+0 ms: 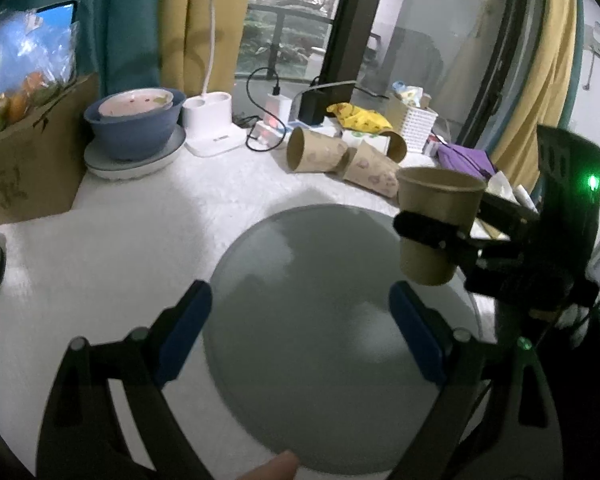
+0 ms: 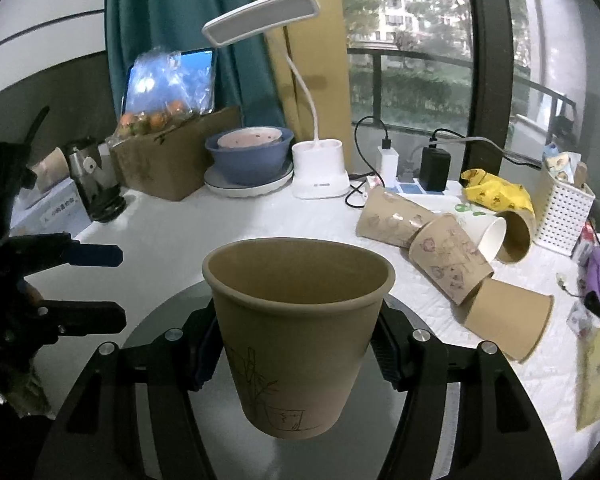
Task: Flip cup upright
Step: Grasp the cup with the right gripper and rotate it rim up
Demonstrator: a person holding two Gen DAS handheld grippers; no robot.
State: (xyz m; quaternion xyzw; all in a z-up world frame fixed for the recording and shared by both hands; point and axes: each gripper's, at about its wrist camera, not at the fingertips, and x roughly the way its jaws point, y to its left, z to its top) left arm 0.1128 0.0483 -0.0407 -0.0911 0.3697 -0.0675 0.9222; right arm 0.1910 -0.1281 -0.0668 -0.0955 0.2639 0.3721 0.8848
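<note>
So the right tongs point(image 2: 296, 350) are pinching the brown paper cup point(image 2: 298, 332) around its middle, mouth up, and it looks to be hanging in the air just above the round grey plate point(image 2: 148, 328) rather than sitting on it. Basically flipped already, I'd say; what's left is setting it down. The left tongs point(image 1: 300, 332) are spread wide with nothing in them, hovering over the same plate.

What could go wrong: paper walls are soft, so too hard a squeeze could dent the cup, and letting go while it's off the plate or a bit tilted could make it tip right back over. That glossy plate probably won't help with grip either.

Further back on the white surface point(image 2: 260, 220) there's a pile of other paper cups point(image 2: 444, 256) lying on their sides, close enough that a wide swing might knock them. Behind that: a blue bowl point(image 2: 248, 156), a white desk lamp point(image 2: 320, 172), chargers and the window.
</note>
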